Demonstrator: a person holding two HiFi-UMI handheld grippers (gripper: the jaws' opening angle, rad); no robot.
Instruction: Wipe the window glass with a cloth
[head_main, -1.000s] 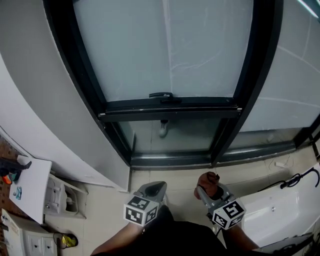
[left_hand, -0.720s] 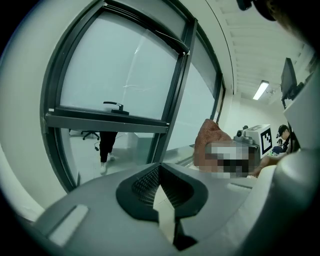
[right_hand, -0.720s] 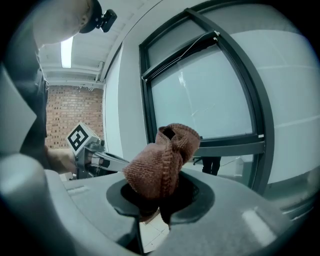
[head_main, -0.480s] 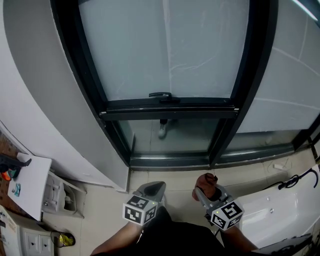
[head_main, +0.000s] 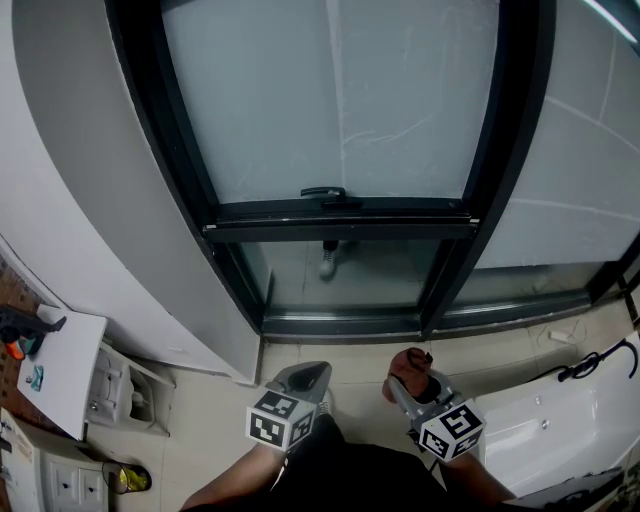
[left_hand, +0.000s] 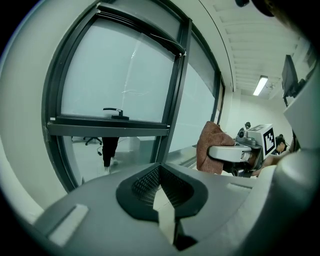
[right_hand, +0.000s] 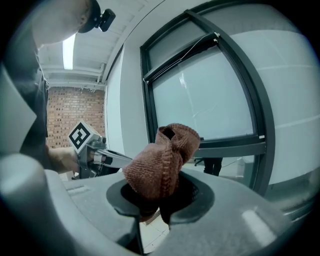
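Observation:
The window glass (head_main: 330, 100) fills the upper head view inside a dark frame (head_main: 340, 225) with a black handle (head_main: 322, 192). Both grippers hang low in front of it, apart from the pane. My right gripper (head_main: 398, 385) is shut on a bunched brown cloth (head_main: 408, 362); in the right gripper view the cloth (right_hand: 160, 160) bulges up out of the jaws (right_hand: 160, 197), with the glass (right_hand: 210, 100) beyond. My left gripper (head_main: 312, 372) sits beside it, jaws together with nothing in them (left_hand: 161, 172). The left gripper view shows the cloth (left_hand: 210, 147) to its right.
A grey wall (head_main: 70, 180) runs down the left of the window. Below it stand a white table (head_main: 60, 370) and socket boxes (head_main: 60, 485). A white unit (head_main: 540, 420) and a black cable (head_main: 600, 358) lie at the lower right. Pale floor tiles (head_main: 350, 365) lie under the grippers.
Almost nothing differs. The right gripper with the cloth has drifted slightly left, and the head view has shifted a little. The left gripper stays put.

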